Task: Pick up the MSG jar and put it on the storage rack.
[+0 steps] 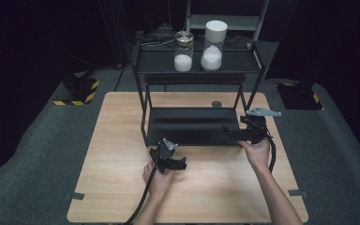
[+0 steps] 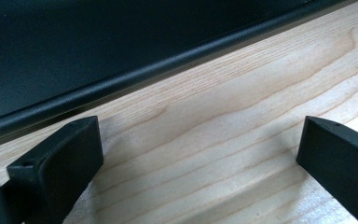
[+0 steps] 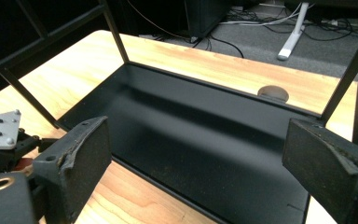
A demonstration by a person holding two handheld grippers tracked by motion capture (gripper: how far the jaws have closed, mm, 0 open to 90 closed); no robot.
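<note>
From the high view we see a black two-tier rack (image 1: 143, 112) standing on the wooden table (image 1: 117, 187), and we place everything else by that rack. On its upper shelf stand two jars side by side, each part full of white powder: a metal-lidded jar (image 1: 183, 50) on the left and a white-capped jar (image 1: 213, 45) on the right. Our left gripper (image 1: 182, 164) rests on the table just in front of the rack's lower tray (image 1: 187, 125), near its front left corner, well apart from both jars. Our right gripper (image 1: 229, 131) sits at the front right corner of that tray, its jaws reaching over the tray's edge. In the left gripper view, we look along the two black jaws, which stand wide apart with bare wood grain between them and nothing pinched; the rack's dark front rim (image 2: 135, 74) crosses just beyond them. In the right gripper view, the jaws are also spread wide and hold nothing, and between them lies the empty black tray (image 3: 196, 135). Behind the rack's far edge a small round grey disc (image 3: 273, 93) is set into the table. At the left of that view we catch our other gripper's grey plate (image 3: 0, 129), just outside the rack's frame.
</note>
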